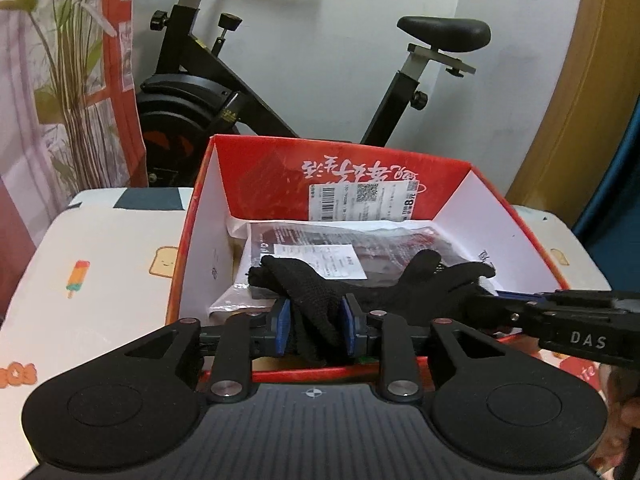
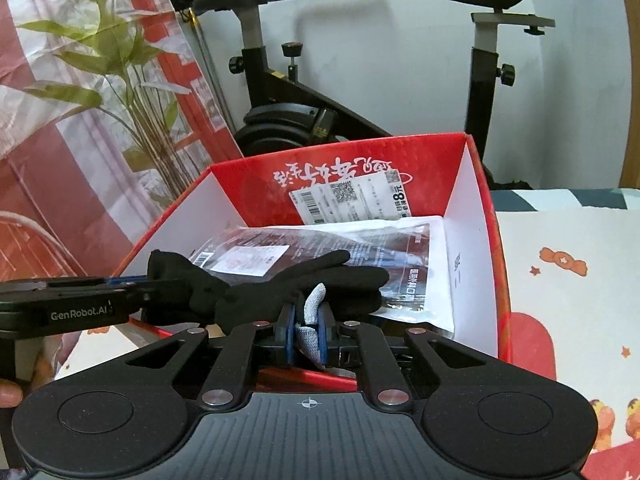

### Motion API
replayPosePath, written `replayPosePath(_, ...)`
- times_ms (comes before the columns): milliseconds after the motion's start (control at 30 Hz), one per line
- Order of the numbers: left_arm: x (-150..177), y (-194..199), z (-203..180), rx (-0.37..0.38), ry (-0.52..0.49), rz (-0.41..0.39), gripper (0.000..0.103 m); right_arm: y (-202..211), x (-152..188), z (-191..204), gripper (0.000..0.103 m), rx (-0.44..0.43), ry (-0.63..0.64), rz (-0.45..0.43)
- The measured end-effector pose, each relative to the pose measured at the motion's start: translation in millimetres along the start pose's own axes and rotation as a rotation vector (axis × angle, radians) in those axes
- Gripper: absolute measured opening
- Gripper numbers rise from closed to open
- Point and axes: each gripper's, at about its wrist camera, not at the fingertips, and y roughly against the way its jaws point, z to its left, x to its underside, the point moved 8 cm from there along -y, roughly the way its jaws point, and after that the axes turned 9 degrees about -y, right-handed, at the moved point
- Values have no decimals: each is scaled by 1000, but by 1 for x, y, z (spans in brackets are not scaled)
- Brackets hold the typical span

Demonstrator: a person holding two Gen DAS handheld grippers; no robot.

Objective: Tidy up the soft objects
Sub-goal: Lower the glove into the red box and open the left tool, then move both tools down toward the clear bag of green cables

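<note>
Black knit gloves (image 1: pixel 400 288) hang stretched over the near part of an open red box (image 1: pixel 208 216) with white inner walls. My left gripper (image 1: pixel 316 330) is shut on a bunch of the black knit, which fills the gap between its blue pads. My right gripper (image 1: pixel 486 306) comes in from the right to the other end. In the right wrist view, that right gripper (image 2: pixel 307 338) is shut on a grey knit tip (image 2: pixel 314 300) of the gloves (image 2: pixel 340 276). The left gripper (image 2: pixel 160 286) reaches in from the left. Clear plastic packets (image 2: pixel 400 240) lie in the box (image 2: pixel 468 240) beneath.
The box stands on a white cloth (image 1: pixel 100 260) printed with cartoon pictures. Behind it are a black exercise bike (image 1: pixel 224 92) against a white wall and a green plant (image 1: pixel 68 80) at the left. A hand (image 2: pixel 8 394) shows at the lower left.
</note>
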Motion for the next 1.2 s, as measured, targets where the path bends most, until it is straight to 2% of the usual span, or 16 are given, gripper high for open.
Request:
replayPosePath(67,0,2,1,0,-5,-9,35,2,0,0,15,16,14,-1)
replayPosePath(167,-2,7,0,-10,-18,-25,46,6,-2,0,24,31,23,-9)
replayPosePath(233,-4,14,1,-25,-29,-42,53,12,-4,2,24,42,49,-26)
replayPosePath(300,-6,20,0,-28,-26,-58,58,20,-5,5,31,63,91,-47)
replayPosePath(367,-8,29,0,-40,-25,-73,70,30,-5,9,57,68,114,-70)
replayPosePath(400,-8,33,-1,-47,-28,-82,80,35,-4,11,70,67,124,-82)
replayPosePath(433,-9,39,-2,-57,-32,-95,89,40,-3,14,73,69,136,-94)
replayPosePath(567,-10,61,-8,-87,-49,-146,100,60,2,25,100,86,183,-142)
replayPosePath(600,-9,67,-10,-93,-53,-153,102,65,2,27,103,85,186,-152)
replayPosePath(767,0,96,-16,-158,-53,-183,103,87,11,39,103,82,205,-183)
replayPosePath(900,13,116,-20,-172,-46,-201,103,100,25,43,103,90,218,-185)
replayPosePath(1200,61,144,-26,-225,-36,-206,103,121,65,43,103,80,182,-218)
